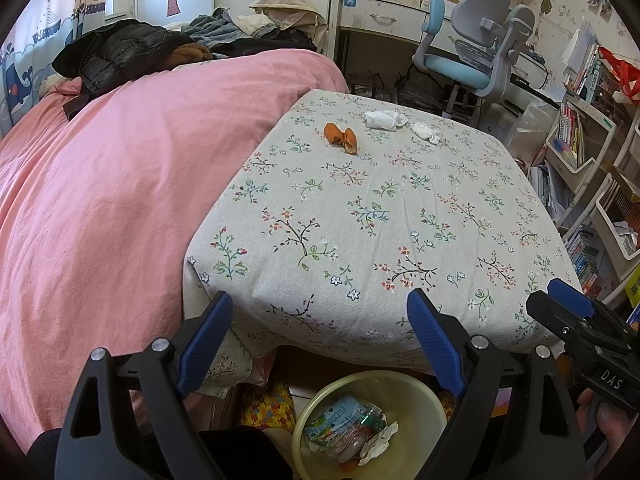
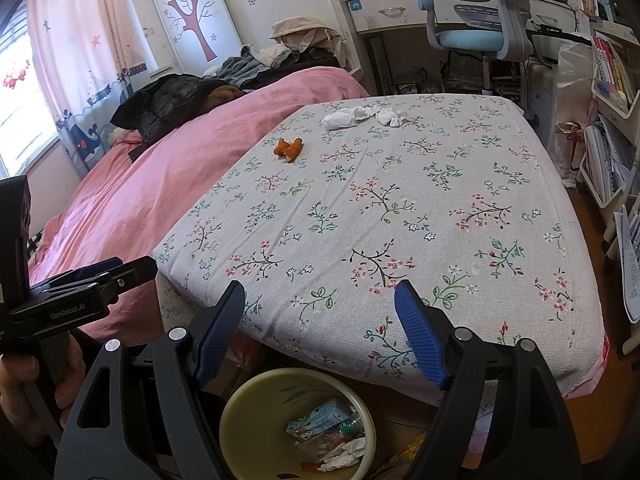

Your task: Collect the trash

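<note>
An orange peel (image 1: 342,139) (image 2: 289,147) and two crumpled white tissues (image 1: 385,119) (image 2: 345,117), (image 1: 427,131) (image 2: 390,116) lie at the far end of the floral-cloth table (image 1: 380,232) (image 2: 400,220). A pale yellow bin (image 1: 424,400) (image 2: 256,392) with a carton and tissues inside stands on the floor below the table's near edge. My left gripper (image 1: 320,336) is open and empty above the bin. My right gripper (image 2: 320,320) is open and empty over the near edge; it also shows in the left wrist view (image 1: 568,300).
A bed with a pink cover (image 1: 120,160) (image 2: 180,152) and piled clothes lies left of the table. A blue desk chair (image 1: 472,52) (image 2: 480,20) and desk stand behind. Shelves of books (image 1: 592,152) (image 2: 612,120) line the right side.
</note>
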